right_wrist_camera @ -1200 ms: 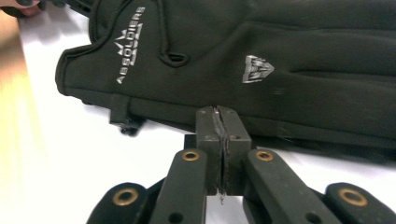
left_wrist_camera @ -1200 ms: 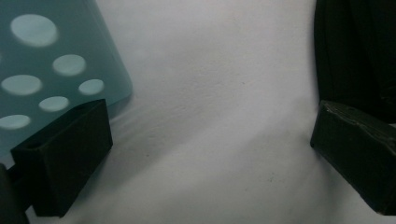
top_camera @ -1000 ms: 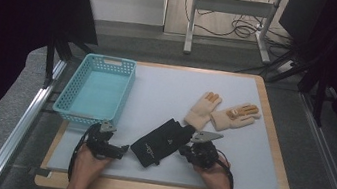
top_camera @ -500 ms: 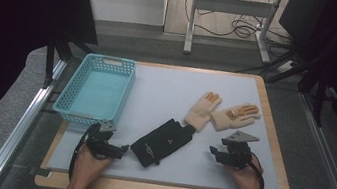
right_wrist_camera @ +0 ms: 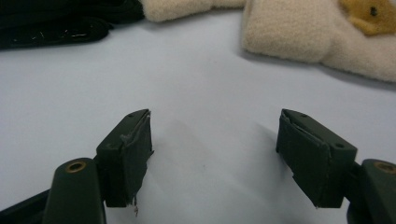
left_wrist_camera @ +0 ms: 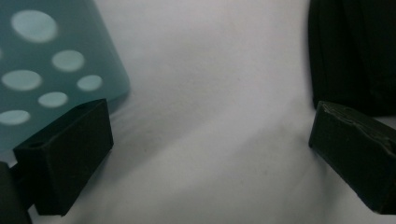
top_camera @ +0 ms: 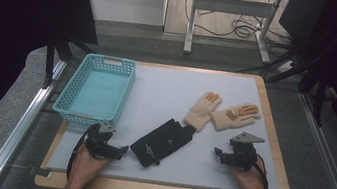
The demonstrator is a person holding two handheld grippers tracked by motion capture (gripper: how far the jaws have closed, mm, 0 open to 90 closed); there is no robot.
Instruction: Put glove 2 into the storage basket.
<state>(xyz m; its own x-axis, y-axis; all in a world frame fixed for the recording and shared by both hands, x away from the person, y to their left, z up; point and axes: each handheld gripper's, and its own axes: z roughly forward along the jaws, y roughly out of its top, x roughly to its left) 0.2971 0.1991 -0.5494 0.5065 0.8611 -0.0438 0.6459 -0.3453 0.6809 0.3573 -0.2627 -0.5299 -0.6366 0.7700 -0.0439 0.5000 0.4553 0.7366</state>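
Observation:
A black glove [top_camera: 162,141] lies flat near the front middle of the white mat [top_camera: 157,85]. Two cream gloves [top_camera: 203,109] [top_camera: 235,115] with orange fingertips lie behind it to the right. My left gripper [top_camera: 120,150] rests open just left of the black glove, whose edge [left_wrist_camera: 355,51] lies beyond its right jaw; nothing is between the jaws [left_wrist_camera: 210,140]. My right gripper [top_camera: 218,155] sits right of the black glove, apart from it. Its jaws have just been opening and stand open [right_wrist_camera: 215,154] over bare mat, with the black glove [right_wrist_camera: 56,23] and a cream glove [right_wrist_camera: 303,37] farther off.
A light blue plastic basket [top_camera: 96,89] stands empty at the mat's left, its corner [left_wrist_camera: 46,70] close to my left gripper. The mat lies on a wooden board [top_camera: 274,120]. Metal rails run along both sides of the table.
My right gripper has let go of the black glove's right end, opened, and moved right across the mat. The black glove now lies still. The left gripper has not moved.

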